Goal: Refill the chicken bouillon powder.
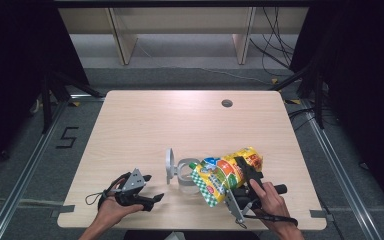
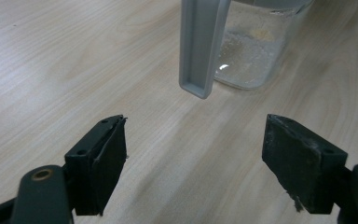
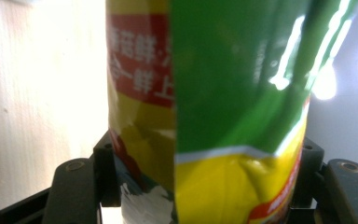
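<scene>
One soft bag (image 1: 227, 174) of snack or powder, printed yellow, green and red, sits crosswise between the right tongs (image 1: 244, 176), tipped so its torn, checkered mouth leans out past them toward the clear jug (image 1: 186, 175). In the right gripper view the jaws stand wide, one against each flank of the bag (image 3: 205, 116), and the film creases where they bear on it, so I judge it clamped, not merely cradled.

It should handle as a light, limp thing: glossy film that slides easily, walls that buckle under pressure, contents that shift toward the low end as it tilts. A hold across the filled middle, as here, looks better than one near the floppy open end, which would fold and shut off the pour. Squeezing harder would likely crush whatever is inside or push it out in a rush.

Just beyond the bag's mouth the jug stands upright on the bench (image 1: 145, 120), its grey handle (image 2: 200, 46) turned toward the left tongs (image 1: 150, 190). Those rest low near the bench's front edge, jaws apart and gripping nothing, with the jug (image 2: 254, 51) ahead of them and its base dusted with pale grains.
</scene>
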{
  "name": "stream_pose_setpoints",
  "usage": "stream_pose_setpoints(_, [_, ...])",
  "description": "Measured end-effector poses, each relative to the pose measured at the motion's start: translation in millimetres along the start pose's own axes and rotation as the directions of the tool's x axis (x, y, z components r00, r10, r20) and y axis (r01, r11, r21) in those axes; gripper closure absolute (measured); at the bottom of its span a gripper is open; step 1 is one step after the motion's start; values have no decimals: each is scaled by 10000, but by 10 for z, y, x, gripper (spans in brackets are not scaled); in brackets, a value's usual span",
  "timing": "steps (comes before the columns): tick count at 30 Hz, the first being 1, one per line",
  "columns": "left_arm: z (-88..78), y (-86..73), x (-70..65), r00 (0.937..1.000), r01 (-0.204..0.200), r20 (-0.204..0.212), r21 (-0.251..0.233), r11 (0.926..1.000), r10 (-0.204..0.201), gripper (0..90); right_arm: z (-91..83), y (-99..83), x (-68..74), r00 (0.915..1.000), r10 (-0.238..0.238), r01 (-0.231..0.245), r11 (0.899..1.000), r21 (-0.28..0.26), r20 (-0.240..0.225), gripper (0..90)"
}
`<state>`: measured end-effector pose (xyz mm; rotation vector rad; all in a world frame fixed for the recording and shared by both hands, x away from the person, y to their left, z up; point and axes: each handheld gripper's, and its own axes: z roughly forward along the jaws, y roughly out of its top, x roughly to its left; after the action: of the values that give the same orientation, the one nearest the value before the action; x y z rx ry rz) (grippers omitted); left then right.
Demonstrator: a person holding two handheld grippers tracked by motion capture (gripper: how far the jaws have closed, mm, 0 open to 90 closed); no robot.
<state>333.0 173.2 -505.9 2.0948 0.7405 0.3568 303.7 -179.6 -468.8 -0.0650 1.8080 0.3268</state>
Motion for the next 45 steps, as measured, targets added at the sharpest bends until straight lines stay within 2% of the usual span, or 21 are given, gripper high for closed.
stream_pose_setpoints(6, [22, -5, -5, 10000, 54, 60, 24, 10000, -54, 217, -12, -5, -33, 9970, -674, 671, 9977, 81, 393, 347])
stream_pose_setpoints(7, [15, -6, -2, 10000, -7, 48, 61, 10000, 7, 217, -13, 5, -60, 9921, -1171, 1168, 9931, 84, 453, 348])
stream_pose_setpoints(10, [0, 6, 30, 9987, -490, -106, 163, 9987, 492, 218, -18, 8, -39, 9921, -1159, 1149, 9931, 229, 474, 348])
stream_pose_setpoints(12, [-6, 4, 30, 9986, -497, -155, 177, 9986, 499, 218, -11, 12, -51, 9890, -1415, 1406, 9898, 232, 433, 348])
stream_pose_setpoints(13, [7, -4, 2, 9999, -70, -77, -14, 10000, 70, 219, 0, 21, -77, 9805, -1906, 1903, 9817, 106, 488, 348])
stream_pose_setpoints(15, [3, 5, 28, 9989, -460, -48, 179, 9988, 461, 219, -6, 27, -35, 9881, -1486, 1475, 9886, 286, 406, 349])
stream_pose_setpoints(18, [16, -4, 5, 10000, -52, 27, 94, 9999, 52, 219, 6, 55, -76, 9731, -2256, 2243, 9740, 317, 473, 349])
stream_pose_setpoints(19, [14, 1, 17, 9996, -294, -17, 72, 9995, 294, 219, 16, 52, -48, 9771, -2038, 2028, 9789, 235, 602, 349])
stream_pose_setpoints(21, [8, -2, 24, 9996, -274, -114, 150, 9995, 276, 219, 29, 87, -85, 9617, -2703, 2697, 9628, 186, 458, 350])
stream_pose_setpoints(22, [1, 3, 31, 9991, -407, -126, 58, 9992, 408, 220, 29, 84, -50, 9713, -2339, 2328, 9721, 293, 435, 352])
stream_pose_setpoints(24, [-2, 2, 23, 9994, -328, -110, -8, 9995, 328, 220, 50, 92, -43, 9578, -2854, 2848, 9584, 200, 349, 373])
stream_pose_setpoints(27, [3, -8, 19, 9998, -122, -176, 112, 9999, 124, 220, 67, 95, -60, 9502, -3091, 3086, 9510, 188, 392, 379])
stream_pose_setpoints(29, [1, 1, 37, 9990, -449, -42, 201, 9988, 450, 220, 75, 81, -49, 9561, -2902, 2897, 9569, 185, 408, 380])
stream_pose_setpoints(31, [15, -4, 19, 9999, -130, -30, 138, 9998, 130, 220, 78, 82, -68, 9477, -3147, 3142, 9492, 174, 539, 381])
stream_pose_setpoints(32, [15, -4, 19, 9999, -143, -39, 128, 9998, 143, 220, 68, 75, -61, 9508, -3062, 3049, 9518, 336, 467, 381])
stream_pose_setpoints(33, [8, -4, 20, 9999, -124, -22, 208, 9997, 124, 220, 60, 74, -69, 9484, -3140, 3123, 9491, 399, 442, 382])
stream_pose_setpoints(34, [9, -5, 20, 9999, -124, -32, 194, 9997, 124, 220, 66, 82, -95, 9370, -3463, 3454, 9381, 268, 452, 383])
stream_pose_setpoints(37, [15, -5, 35, 9992, 362, 163, -146, 9992, -359, 221, 53, 75, -112, 9361, -3476, 3461, 9375, 361, 531, 383])
stream_pose_setpoints(41, [4, -8, 62, 9998, 162, 98, -103, 9998, -161, 223, 63, 70, -146, 9220, -3829, 3814, 9237, 351, 583, 384])
stream_pose_setpoints(42, [-1, -7, 68, 9999, 121, 78, -44, 9999, -120, 223, 69, 80, -178, 9061, -4191, 4182, 9079, 271, 584, 384])
stream_pose_setpoints(45, [7, -8, 55, 9998, 219, 34, -191, 9996, -218, 223, 73, 79, -195, 9011, -4299, 4290, 9029, 279, 570, 385])
